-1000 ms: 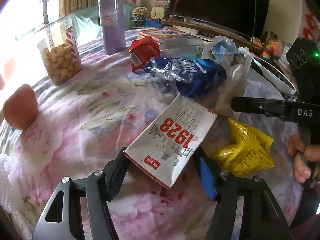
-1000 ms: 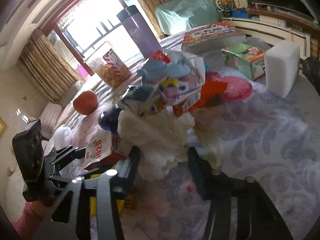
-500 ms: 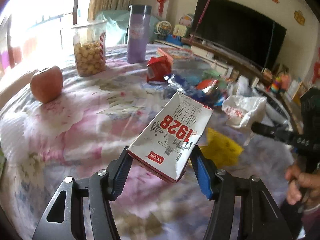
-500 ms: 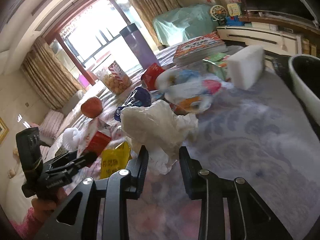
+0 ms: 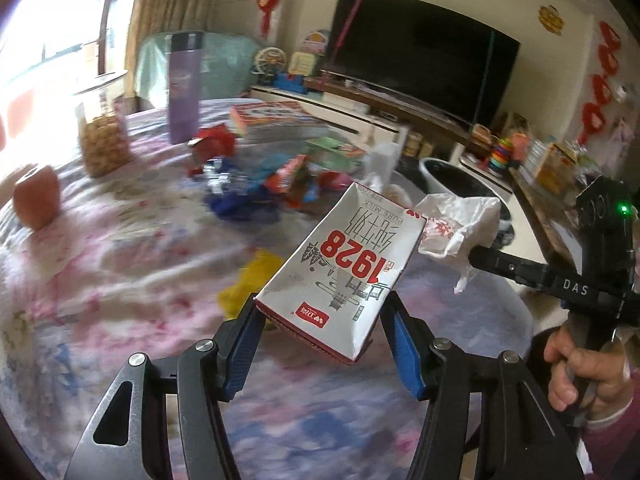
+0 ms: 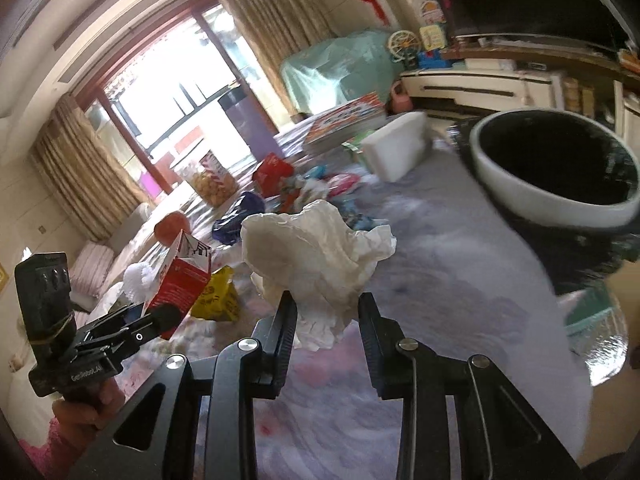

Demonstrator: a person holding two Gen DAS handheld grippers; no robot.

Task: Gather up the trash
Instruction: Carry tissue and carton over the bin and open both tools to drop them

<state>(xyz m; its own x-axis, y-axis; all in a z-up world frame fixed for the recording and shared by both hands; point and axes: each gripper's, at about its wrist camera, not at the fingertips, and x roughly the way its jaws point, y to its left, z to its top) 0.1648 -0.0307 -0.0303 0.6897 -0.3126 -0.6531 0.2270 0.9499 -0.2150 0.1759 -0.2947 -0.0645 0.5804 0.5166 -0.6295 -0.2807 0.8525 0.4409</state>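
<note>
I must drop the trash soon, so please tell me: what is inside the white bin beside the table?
The white bin shows only a dark lining inside. Its bottom is in shadow, so any contents there cannot be seen.

A home living room: television [image 5: 420,52], curtains [image 6: 84,176], cloth-covered table [image 5: 100,264].

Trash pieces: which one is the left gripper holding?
The 1928 milk carton, clamped in the left gripper; the white tissue is in the right gripper.

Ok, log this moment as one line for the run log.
left gripper: shut on white-and-red milk carton | right gripper: shut on crumpled white tissue | both lifted off table | white-rimmed bin: ahead right
</note>
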